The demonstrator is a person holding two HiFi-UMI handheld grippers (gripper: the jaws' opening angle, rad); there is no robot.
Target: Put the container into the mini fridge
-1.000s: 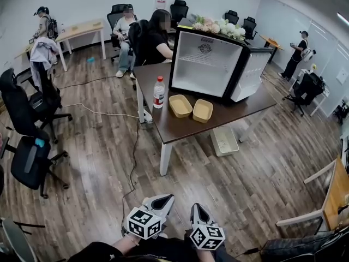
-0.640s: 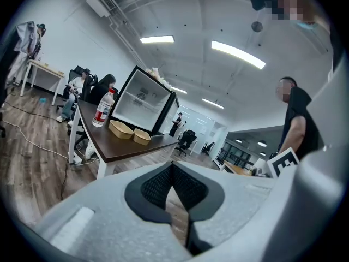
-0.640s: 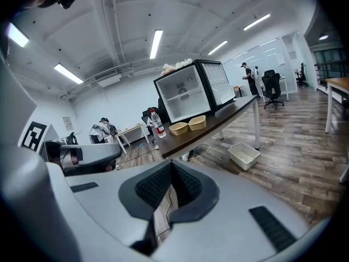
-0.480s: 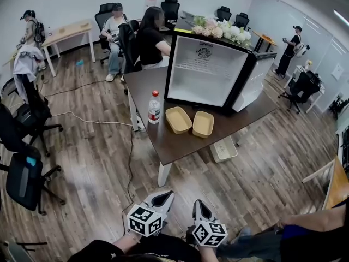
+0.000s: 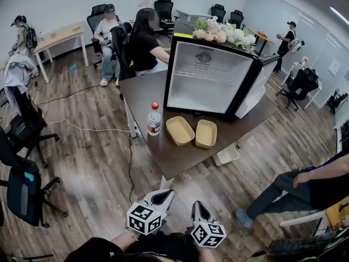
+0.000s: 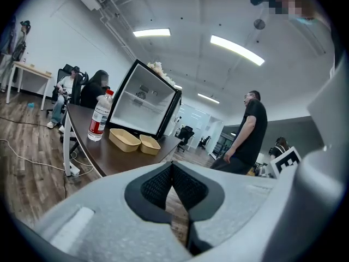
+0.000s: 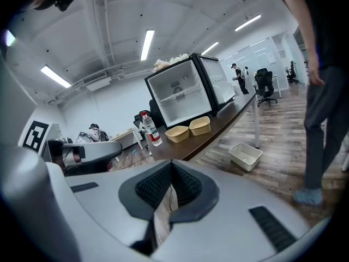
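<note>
Containers [image 5: 180, 130] sat side by side on the table [image 5: 140, 91] before the open mini fridge [image 5: 204, 78], well apart at twelve o'clock from the left gripper [image 5: 166, 193] and right gripper [image 5: 196, 203], both pinched together, empty.

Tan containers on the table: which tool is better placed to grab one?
Right, narrowly: the right tool faces the tan rectangular containers head-on; the left tool has them off-centre. Both shut, empty.

In front of me a water bottle [image 5: 155, 119] stands upright at the dark table's [image 5: 143, 91] left edge; a white bin [image 5: 228, 155] sits beneath its right side
</note>
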